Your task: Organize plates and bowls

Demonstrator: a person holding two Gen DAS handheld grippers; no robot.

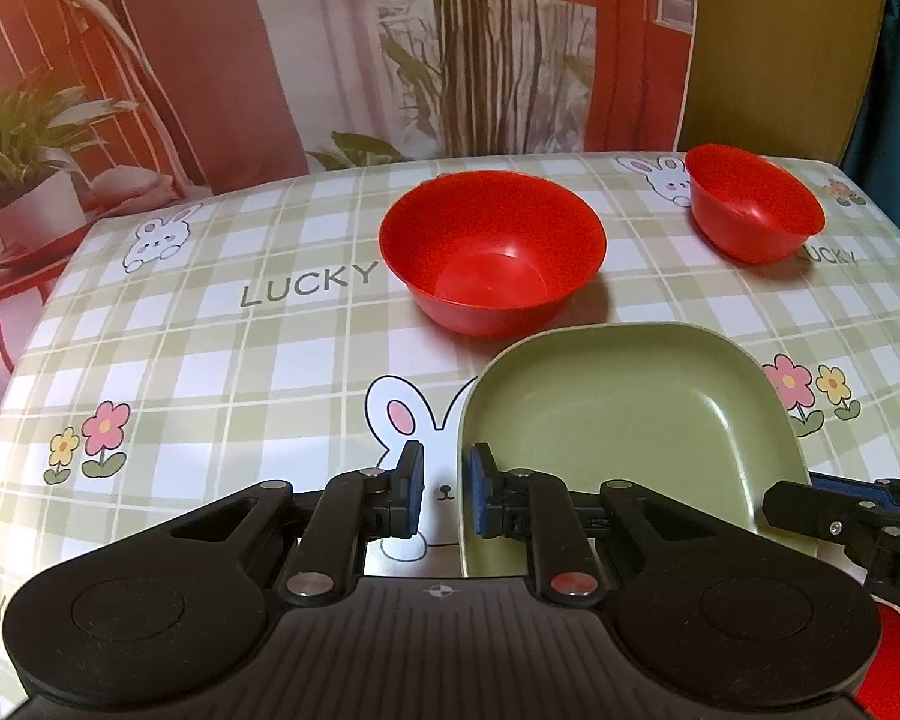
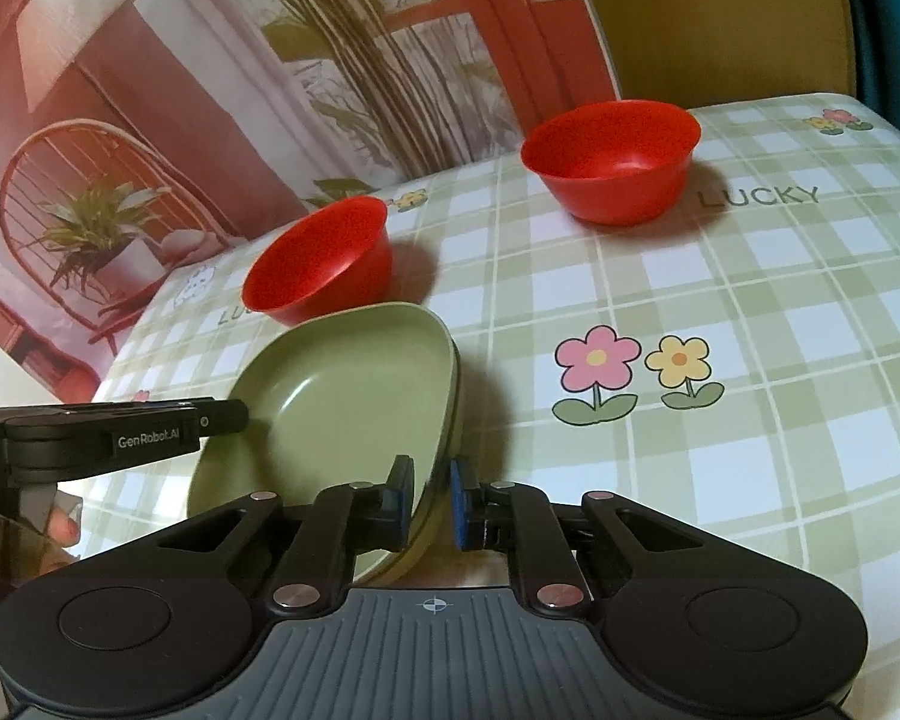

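A green square plate (image 1: pixel 624 426) lies on the checked tablecloth; in the right wrist view (image 2: pixel 336 396) it looks like two stacked plates. My left gripper (image 1: pixel 444 495) straddles its left rim, jaws narrowly apart, one pad inside and one outside. My right gripper (image 2: pixel 432 504) straddles its right rim the same way, with a small gap. Two red bowls stand beyond: a near one (image 1: pixel 491 252) (image 2: pixel 321 261) and a far right one (image 1: pixel 753 210) (image 2: pixel 615 159). The right gripper shows at the edge of the left wrist view (image 1: pixel 810 507).
The tablecloth (image 2: pixel 720 360) has bunny and flower prints. A printed backdrop (image 1: pixel 270 60) hangs behind the table's far edge. The table's right edge lies near the far bowl.
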